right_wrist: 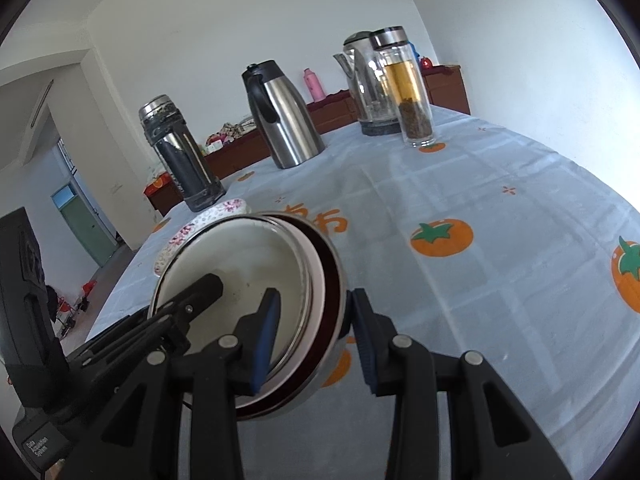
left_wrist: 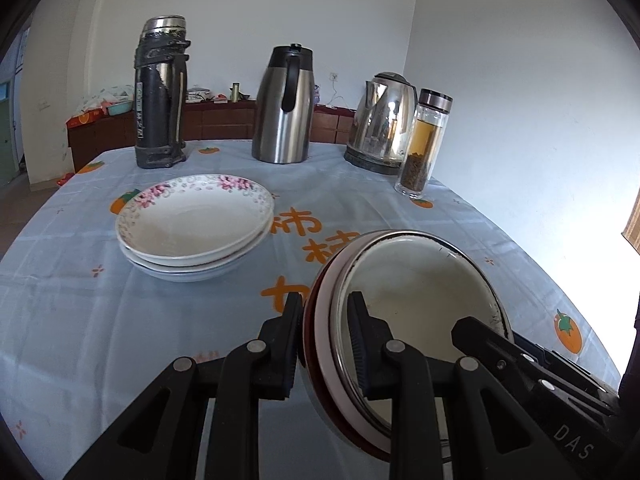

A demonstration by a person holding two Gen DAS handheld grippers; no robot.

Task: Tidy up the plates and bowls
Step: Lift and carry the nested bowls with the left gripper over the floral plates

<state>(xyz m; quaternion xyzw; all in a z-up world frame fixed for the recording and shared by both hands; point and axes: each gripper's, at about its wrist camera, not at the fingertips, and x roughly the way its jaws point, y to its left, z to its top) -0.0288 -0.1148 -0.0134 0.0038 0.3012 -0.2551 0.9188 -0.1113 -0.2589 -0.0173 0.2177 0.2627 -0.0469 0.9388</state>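
On table: 3 plates (left_wrist: 192,228) | both claws (left_wrist: 326,344) (right_wrist: 316,336) gripping 2 bowls (left_wrist: 420,304)

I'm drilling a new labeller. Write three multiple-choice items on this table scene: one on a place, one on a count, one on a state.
1. Where do the flowered plates stand?
A. on the tablecloth, in front of the dark flask
B. inside the kettle
C. on the cabinet

2. How many tall vessels line the table's far edge?
A. two
B. four
C. six

3. What is the state of the stacked bowls?
A. upside down on the cloth
B. clamped at the rim by both tongs
C. broken

Key: 1 A, the plates sit on the cloth; 2 B, flask, jug, kettle, tea bottle; 3 B, left tongs and right tongs straddle the rim.
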